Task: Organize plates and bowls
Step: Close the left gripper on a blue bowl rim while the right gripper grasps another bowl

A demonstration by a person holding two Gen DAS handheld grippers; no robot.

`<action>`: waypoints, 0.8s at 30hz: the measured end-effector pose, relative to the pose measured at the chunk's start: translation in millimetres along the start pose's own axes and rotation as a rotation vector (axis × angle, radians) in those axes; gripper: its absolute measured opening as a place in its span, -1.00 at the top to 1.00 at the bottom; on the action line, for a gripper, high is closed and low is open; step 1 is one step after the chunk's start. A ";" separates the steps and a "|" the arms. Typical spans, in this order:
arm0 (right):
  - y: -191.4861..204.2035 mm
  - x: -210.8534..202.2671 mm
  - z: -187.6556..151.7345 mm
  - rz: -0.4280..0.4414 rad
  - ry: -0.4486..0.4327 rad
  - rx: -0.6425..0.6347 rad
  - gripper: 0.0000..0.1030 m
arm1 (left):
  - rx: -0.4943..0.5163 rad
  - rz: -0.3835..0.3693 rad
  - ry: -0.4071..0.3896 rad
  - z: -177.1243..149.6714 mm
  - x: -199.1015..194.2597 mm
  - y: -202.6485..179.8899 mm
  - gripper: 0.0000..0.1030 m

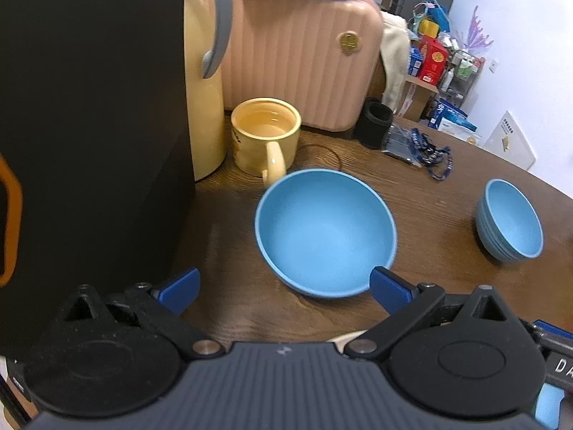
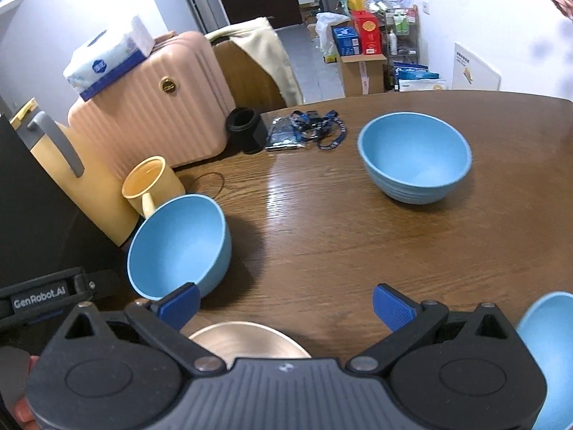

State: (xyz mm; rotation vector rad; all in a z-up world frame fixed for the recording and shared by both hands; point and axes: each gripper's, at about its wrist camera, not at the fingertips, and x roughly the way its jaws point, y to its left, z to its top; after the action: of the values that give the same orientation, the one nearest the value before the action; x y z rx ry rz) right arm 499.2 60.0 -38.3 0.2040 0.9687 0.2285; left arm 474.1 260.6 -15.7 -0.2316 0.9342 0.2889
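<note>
Right, left wrist view first: left gripper [image 1: 284, 290] has its jaws spread wide, nothing between them. Smooth blue bowl [image 1: 325, 233] sits on the wooden table [image 1: 429, 193] just ahead of the jaws, offset toward the right finger; that blue pad [image 1: 388, 288] overlaps the near rim, contact or not I can't tell. Yellow mug [image 1: 265, 136] is right behind the bowl, handle almost at its far rim, with liquid inside. Black box [image 1: 89, 125] walls off the left side, close to the left finger. Ribbed blue bowl [image 1: 510, 220] stands well apart, far right of the jaws.

My read: the step is grabbing the smooth bowl by its near rim. Do it with one pad inside and one outside the wall, shift right to centre on the rim, come in low, don't push forward or the bowl knocks the mug. Lift straight up before swinging right.

Right wrist view: right gripper [image 2: 286, 302] also spread and empty, hovering over bare table. Smooth blue bowl [image 2: 179, 247] lies just past its left finger, tilted-looking from the fisheye. Ribbed blue bowl [image 2: 415, 157] is ahead and right, clear all round, the likely nesting target. A beige plate [image 2: 247, 340] sits directly under the jaws; another blue rim [image 2: 548, 326] is just outside the right finger. Keep this gripper clear of the left one's path.
</note>
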 end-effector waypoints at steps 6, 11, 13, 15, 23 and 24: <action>21.4 28.4 14.6 -0.004 0.024 -0.015 -1.00 | -0.017 0.021 0.031 12.8 26.5 11.6 -1.00; 37.5 53.2 25.0 -0.018 0.045 -0.027 -1.00 | -0.028 0.031 0.047 23.2 46.3 20.7 -1.00; 41.7 61.7 27.6 -0.023 0.051 -0.028 -1.00 | -0.030 0.029 0.050 27.6 53.0 23.2 -1.00; 44.8 71.2 30.6 -0.029 0.060 -0.025 -1.00 | -0.030 0.027 0.053 31.5 59.3 24.8 -1.00; 54.5 104.2 40.9 -0.067 0.089 -0.022 -0.81 | -0.013 0.011 0.077 42.1 87.5 25.4 -0.97; 55.3 108.4 41.8 -0.069 0.095 -0.022 -0.79 | -0.015 0.011 0.080 43.1 90.5 25.6 -0.96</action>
State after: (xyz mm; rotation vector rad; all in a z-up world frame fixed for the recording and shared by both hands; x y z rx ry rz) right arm 587.6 140.5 -85.8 0.1406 1.0649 0.1865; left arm 548.6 311.3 -66.6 -0.2536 1.0129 0.2986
